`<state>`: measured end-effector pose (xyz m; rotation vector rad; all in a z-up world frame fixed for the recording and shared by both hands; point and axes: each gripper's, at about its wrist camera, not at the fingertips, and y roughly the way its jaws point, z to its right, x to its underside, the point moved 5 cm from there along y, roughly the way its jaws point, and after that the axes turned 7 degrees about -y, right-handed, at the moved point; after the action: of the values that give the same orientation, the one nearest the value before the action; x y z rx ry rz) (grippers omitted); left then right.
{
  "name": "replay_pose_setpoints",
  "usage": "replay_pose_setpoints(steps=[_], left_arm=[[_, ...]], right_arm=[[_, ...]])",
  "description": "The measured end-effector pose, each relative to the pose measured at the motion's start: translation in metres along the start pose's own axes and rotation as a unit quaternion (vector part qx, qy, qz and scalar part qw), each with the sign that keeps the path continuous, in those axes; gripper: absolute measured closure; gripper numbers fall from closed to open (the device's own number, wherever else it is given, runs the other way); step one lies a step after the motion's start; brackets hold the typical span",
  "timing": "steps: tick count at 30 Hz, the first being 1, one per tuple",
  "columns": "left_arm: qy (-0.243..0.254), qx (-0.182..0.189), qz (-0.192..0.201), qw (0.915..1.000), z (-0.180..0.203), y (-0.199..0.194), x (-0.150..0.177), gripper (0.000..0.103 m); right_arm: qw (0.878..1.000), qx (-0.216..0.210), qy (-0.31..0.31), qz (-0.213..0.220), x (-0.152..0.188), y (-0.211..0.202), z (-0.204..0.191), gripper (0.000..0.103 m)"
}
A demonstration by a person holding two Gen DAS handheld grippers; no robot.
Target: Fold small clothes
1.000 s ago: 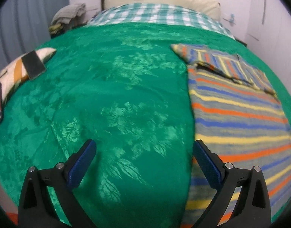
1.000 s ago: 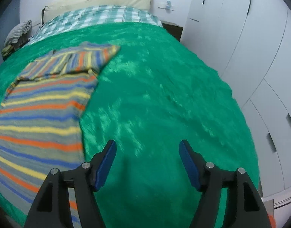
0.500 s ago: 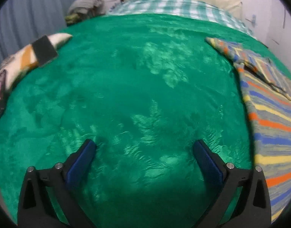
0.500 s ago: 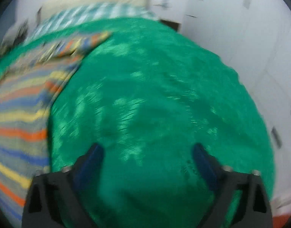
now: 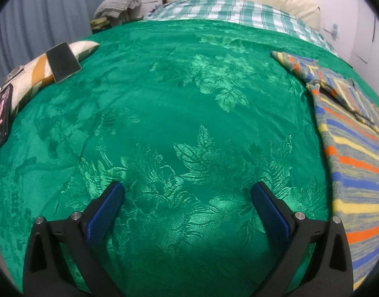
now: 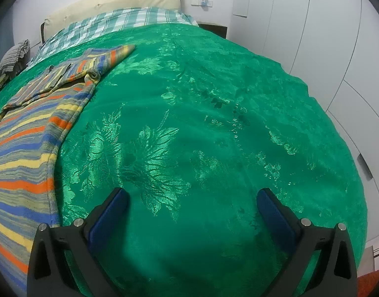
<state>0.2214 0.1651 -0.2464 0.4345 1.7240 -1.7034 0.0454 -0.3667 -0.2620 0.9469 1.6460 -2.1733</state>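
Note:
A striped knitted garment [image 5: 355,153], grey with orange, blue and yellow bands, lies flat on the green bedspread [image 5: 179,113]. It sits at the right edge of the left wrist view and at the left of the right wrist view [image 6: 28,148], with its sleeves folded in at the far end. My left gripper [image 5: 187,198] is open and empty over bare bedspread, left of the garment. My right gripper [image 6: 191,203] is open and empty over bare bedspread [image 6: 214,113], right of the garment.
A patterned cushion [image 5: 38,71] with a phone [image 5: 63,61] on it lies at the bed's left edge, and a second phone [image 5: 2,113] lies nearer. A checked pillow [image 5: 239,14] and headboard are at the far end. White wardrobe doors [image 6: 325,37] stand right of the bed.
Both grippers have moved apart, away from the garment: the left one leftward, the right one rightward. The garment now sits further toward the edge of each view. Both stay open.

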Motion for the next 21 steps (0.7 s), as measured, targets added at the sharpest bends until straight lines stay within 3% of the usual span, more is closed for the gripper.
replay_pose_setpoints(steps=[21], left_arm=[[0.000, 0.000, 0.000, 1.0000, 0.0000, -0.0001, 0.0003, 0.000]], right_arm=[[1.000, 0.000, 0.000, 0.001, 0.0006, -0.0002, -0.0014, 0.000]])
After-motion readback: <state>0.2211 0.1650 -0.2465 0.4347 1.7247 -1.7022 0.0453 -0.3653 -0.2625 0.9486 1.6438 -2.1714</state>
